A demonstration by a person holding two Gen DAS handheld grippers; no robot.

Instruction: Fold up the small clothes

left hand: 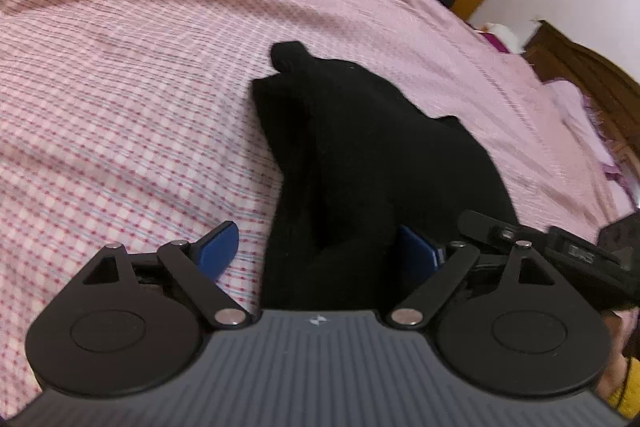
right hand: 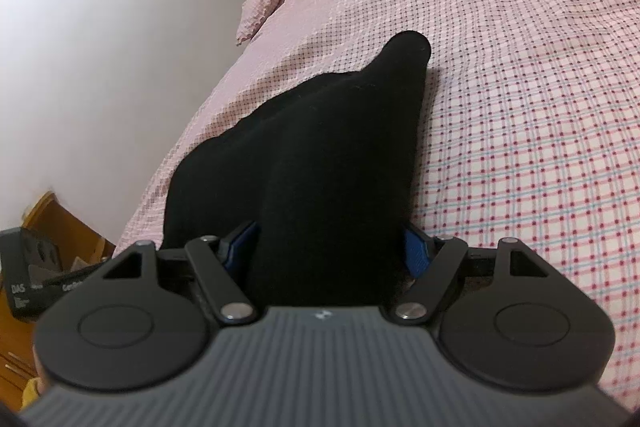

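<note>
Black garment | between both hand-held grippers' fingers | left apart | right clamped on it

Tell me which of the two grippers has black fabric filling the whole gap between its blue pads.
The right gripper: the black garment spans pad to pad. The left gripper stands wider, with checked bedsheet showing beside its left pad.

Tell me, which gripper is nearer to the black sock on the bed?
Neither clearly: black sock lies between the jaws of both. Right gripper has pads against it; left gripper straddles it, one pad apart.
</note>
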